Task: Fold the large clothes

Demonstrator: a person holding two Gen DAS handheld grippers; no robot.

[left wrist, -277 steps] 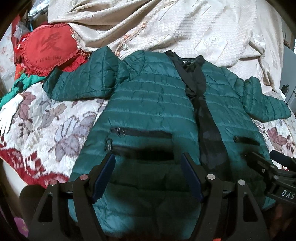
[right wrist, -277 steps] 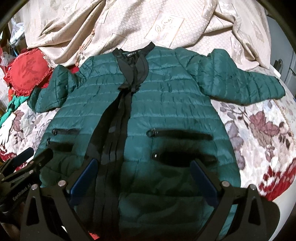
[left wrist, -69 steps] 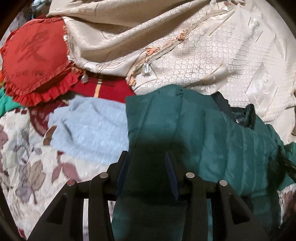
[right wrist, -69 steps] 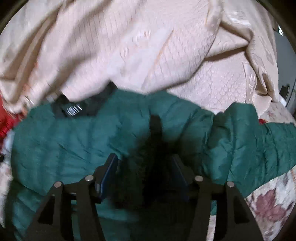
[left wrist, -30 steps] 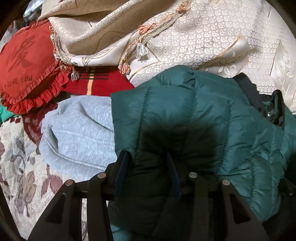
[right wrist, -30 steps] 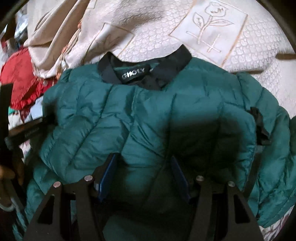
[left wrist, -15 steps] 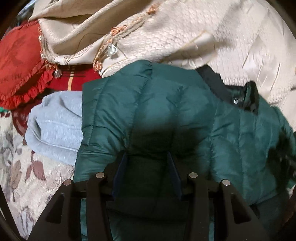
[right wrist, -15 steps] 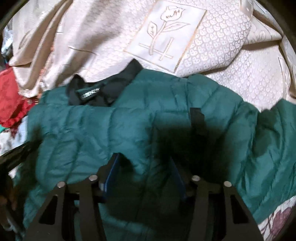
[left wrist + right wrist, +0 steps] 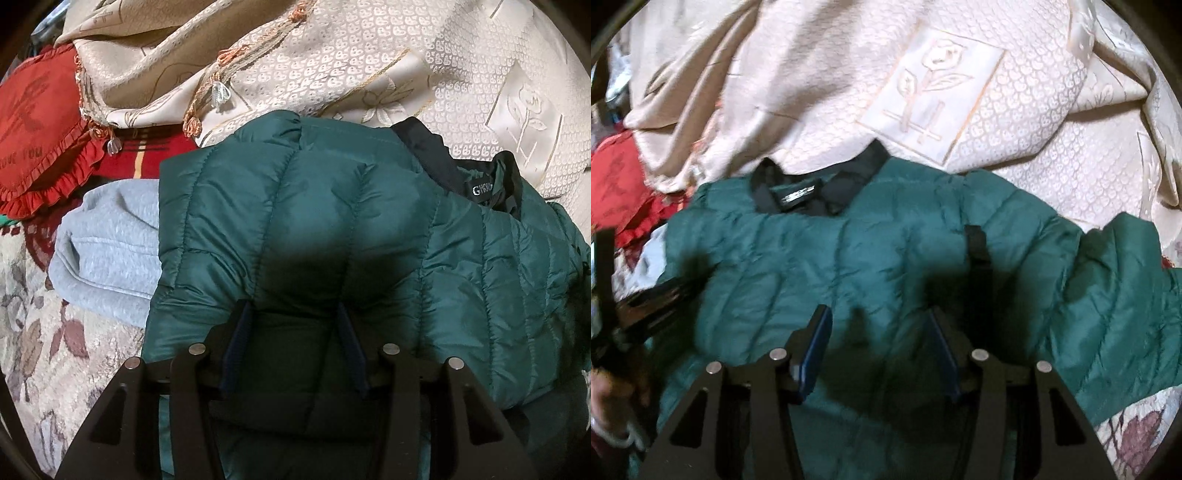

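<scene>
The dark green quilted jacket (image 9: 332, 206) lies folded on the bed, its black collar (image 9: 476, 184) with the label at the far side. My left gripper (image 9: 291, 314) sits on the jacket's near left part. Its jaws are opening, and a puffy fold of the jacket still fills the gap and touches both pads. In the right wrist view the jacket (image 9: 886, 258) spreads below my right gripper (image 9: 877, 321), whose jaws stand apart above the fabric with nothing pinched. One sleeve (image 9: 1126, 295) sticks out to the right. The left tool and a hand (image 9: 613, 398) show at that view's left edge.
A folded grey garment (image 9: 107, 251) lies just left of the jacket. A red frilled cushion (image 9: 33, 136) sits at the far left. A crumpled beige bedspread (image 9: 997, 110) rises right behind the collar. The floral bed cover (image 9: 37, 332) shows at the near left.
The left jaws have widened around the jacket fold. The right gripper has lifted and drawn back from the jacket, so more bedspread and the right sleeve show.
</scene>
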